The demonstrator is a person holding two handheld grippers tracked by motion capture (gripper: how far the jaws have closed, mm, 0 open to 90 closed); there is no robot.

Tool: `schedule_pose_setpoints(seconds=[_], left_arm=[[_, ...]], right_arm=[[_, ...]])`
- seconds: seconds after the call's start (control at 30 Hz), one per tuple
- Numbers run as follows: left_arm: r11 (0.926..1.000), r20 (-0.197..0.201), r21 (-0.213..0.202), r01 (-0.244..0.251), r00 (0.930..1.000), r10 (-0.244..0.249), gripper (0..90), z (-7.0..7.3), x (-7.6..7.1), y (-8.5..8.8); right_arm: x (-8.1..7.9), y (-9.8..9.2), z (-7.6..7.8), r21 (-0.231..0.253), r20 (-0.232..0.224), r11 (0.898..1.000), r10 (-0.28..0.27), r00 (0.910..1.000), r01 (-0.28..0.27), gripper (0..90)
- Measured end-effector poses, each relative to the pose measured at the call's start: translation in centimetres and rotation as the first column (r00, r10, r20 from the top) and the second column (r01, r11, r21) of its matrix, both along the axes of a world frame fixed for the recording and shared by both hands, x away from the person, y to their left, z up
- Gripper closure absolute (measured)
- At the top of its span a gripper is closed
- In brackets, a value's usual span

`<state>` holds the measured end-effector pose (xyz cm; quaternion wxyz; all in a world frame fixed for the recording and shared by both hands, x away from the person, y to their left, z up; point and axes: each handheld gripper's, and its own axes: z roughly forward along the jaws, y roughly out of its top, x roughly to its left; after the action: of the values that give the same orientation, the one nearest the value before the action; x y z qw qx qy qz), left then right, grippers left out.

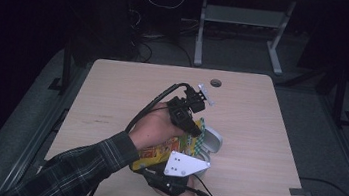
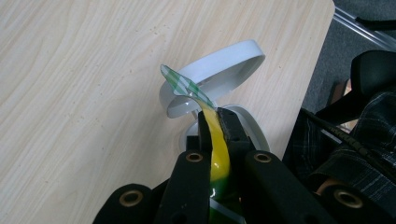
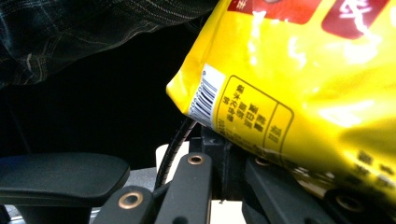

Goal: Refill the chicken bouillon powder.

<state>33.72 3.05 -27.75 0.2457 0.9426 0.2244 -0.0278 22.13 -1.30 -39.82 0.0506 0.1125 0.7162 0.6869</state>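
Pinching yellow bag (image 2: 218,149) edge between left gripper (image 2: 215,122) jaws.

Table top (image 2: 84,93): pale wood-grain laminate, matt, smooth, faint speckling. Snack bag (image 3: 303,84): yellow plastic film, glossy, crinkled, strong highlights; printed white barcode patch; top seal edge (image 2: 184,86) green-and-white checked. White container (image 2: 219,70): plastic, smooth, satin sheen. Left gripper (image 2: 215,126) jaws: black plastic, matt, brass-coloured metal inserts. Right gripper (image 3: 224,154): same matt black; top plate (image 1: 185,165) pale grey, flat. Sleeve (image 1: 83,167): woven plaid cloth, matt.
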Motion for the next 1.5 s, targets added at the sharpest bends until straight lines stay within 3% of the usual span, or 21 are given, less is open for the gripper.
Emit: schedule_pose_setpoints(seconds=[1.2, 1.5], left_arm=[[1.0, 0.004, 0.0, -0.006, 1.0, 0.006, 90.0, -0.06, -0.12, 0.09], [0.9999, 0.029, -0.01, -0.011, 0.9995, 0.011, 90.0, 0.1, -0.28, 0.21]], right_arm=[[-0.07, 0.04, 0.04, -0.002, 0.002, 1.0, 0.002, 1.0, -0.002, 90.0], [-0.03, 0.02, 0.03, -0.005, 0.002, 1.0, 0.001, 1.0, -0.001, 90.0]])
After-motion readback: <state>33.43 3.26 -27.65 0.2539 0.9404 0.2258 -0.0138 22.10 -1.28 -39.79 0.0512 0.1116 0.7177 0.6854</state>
